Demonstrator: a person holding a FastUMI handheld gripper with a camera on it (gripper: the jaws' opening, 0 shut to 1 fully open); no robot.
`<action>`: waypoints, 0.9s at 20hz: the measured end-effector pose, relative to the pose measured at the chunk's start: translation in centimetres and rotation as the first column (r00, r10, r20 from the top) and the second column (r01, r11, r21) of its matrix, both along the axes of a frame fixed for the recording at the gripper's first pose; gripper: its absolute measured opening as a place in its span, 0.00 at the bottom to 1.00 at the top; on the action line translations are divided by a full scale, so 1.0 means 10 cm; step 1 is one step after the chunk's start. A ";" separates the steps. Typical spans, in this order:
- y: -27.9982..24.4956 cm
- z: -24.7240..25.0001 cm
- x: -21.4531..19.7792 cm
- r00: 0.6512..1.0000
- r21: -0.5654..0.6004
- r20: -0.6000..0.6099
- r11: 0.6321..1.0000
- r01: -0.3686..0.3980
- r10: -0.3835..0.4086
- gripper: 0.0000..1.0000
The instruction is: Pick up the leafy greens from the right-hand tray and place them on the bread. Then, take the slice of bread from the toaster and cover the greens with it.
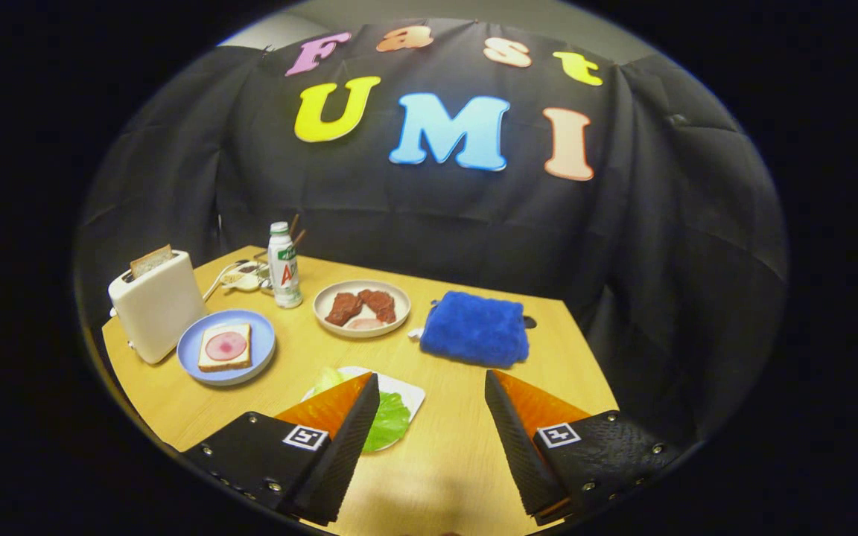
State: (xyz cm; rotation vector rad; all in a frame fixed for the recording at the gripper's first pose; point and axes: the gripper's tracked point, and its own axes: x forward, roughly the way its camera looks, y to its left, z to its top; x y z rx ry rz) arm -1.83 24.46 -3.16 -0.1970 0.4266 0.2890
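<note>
Two plates, one tray on wood-grain desk (459, 461). Left to right: boxy toaster (157, 309) with bread slice (150, 260) upright in slot, round plate (226, 348) with bread and ham, bottle (284, 266), label unreadable, meat plate (361, 307), fuzzy cloth (475, 328). Gripper (431, 402) wide open, empty; greens (386, 420) on tray beside its left finger.

Even overhead light, table (459, 461) bright, sharp centre, heavy fisheye warp at edges.
</note>
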 end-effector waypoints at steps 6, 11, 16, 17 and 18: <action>0.38 -0.47 0.17 0.967 -0.076 -0.249 0.994 -0.079 0.058 0.87; 0.55 -0.92 0.25 0.912 -0.162 -0.406 0.978 -0.135 0.059 0.87; 0.70 -1.16 0.28 0.864 -0.137 -0.502 0.984 -0.112 0.029 0.87; 0.72 -1.21 0.28 0.857 -0.140 -0.515 0.984 -0.108 0.020 0.87; 0.74 -1.25 0.28 0.847 -0.140 -0.531 0.985 -0.103 0.013 0.87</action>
